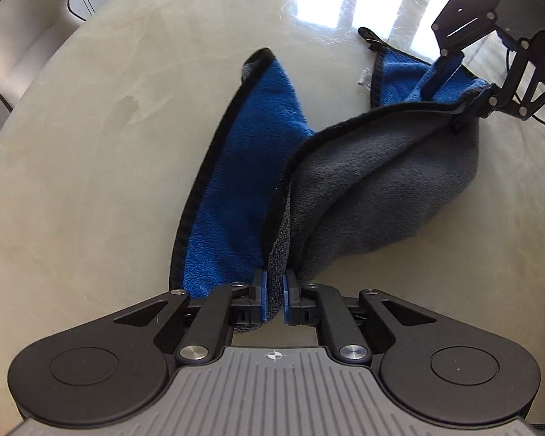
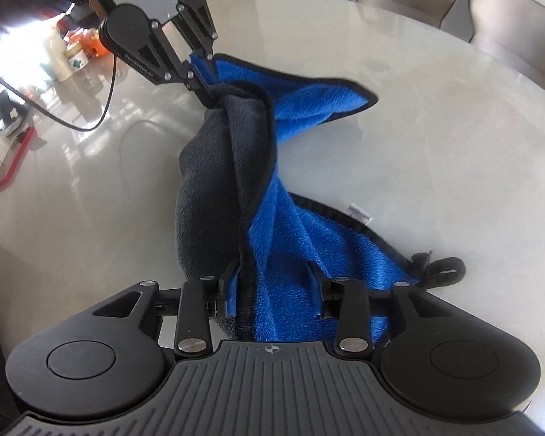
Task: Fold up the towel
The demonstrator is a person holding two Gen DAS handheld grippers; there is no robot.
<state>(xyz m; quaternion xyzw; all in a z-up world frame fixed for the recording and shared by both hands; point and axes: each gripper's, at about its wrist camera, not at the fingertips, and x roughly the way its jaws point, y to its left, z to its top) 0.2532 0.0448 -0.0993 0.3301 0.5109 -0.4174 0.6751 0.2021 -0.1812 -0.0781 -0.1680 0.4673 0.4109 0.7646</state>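
Little readable text. In the right wrist view, upper left of the frame, white letters on the black body of the left gripper (image 2: 200,72) read roughly "DAS", with a second line below too small to make out. Embossed lettering runs along that gripper's near linkage arm, illegible. A jar (image 2: 77,59) at the left edge carries a green clover-like sign on its label, no words legible. A crosshair mark sits on each camera's own grey housing, bottom centre of both views.
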